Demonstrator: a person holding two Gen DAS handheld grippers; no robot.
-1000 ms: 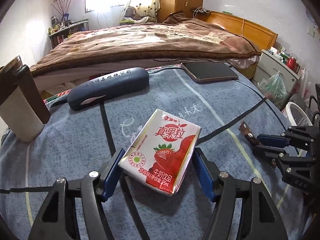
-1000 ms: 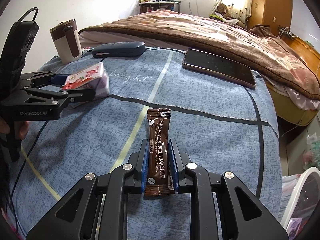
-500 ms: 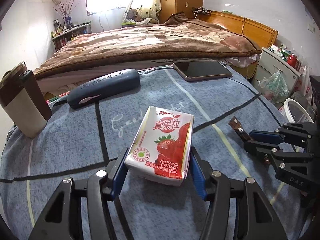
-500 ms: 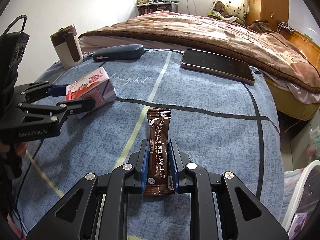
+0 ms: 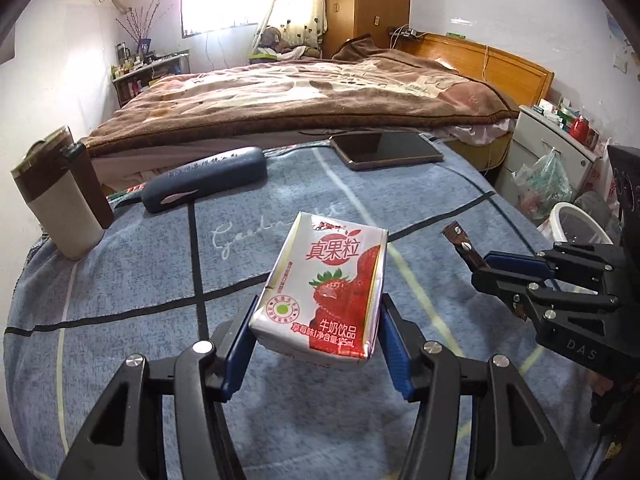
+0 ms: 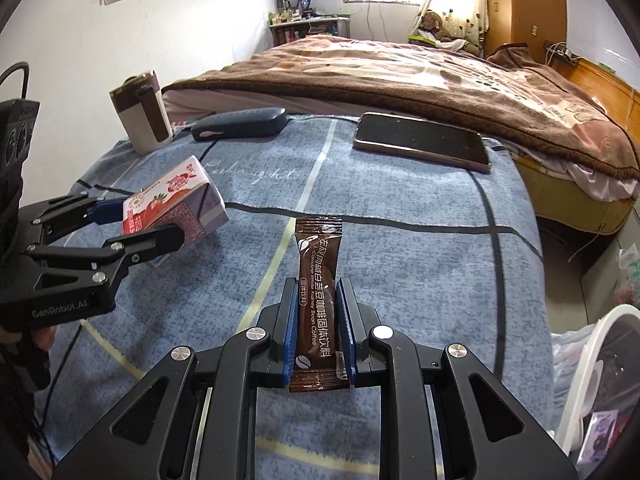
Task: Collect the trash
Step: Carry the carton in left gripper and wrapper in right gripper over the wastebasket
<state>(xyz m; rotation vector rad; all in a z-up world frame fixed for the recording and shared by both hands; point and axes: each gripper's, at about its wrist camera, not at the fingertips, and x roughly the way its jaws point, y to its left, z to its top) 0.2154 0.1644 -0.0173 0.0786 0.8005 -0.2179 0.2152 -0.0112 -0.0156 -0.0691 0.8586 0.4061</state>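
Note:
My left gripper is shut on a red-and-white strawberry milk carton and holds it lifted above the blue cloth-covered table. The carton also shows in the right wrist view, in the left gripper. My right gripper is shut on a brown coffee sachet, held off the table. In the left wrist view the right gripper is at the right with the sachet's end sticking out.
A dark glasses case, a phone and a brown-and-cream travel mug are on the table's far side. A bed with a brown blanket lies beyond. A white bin stands on the floor at the right.
Both grippers have risen with their loads. The carton has lifted off the cloth and turned more upright. The sachet stays gripped as before.

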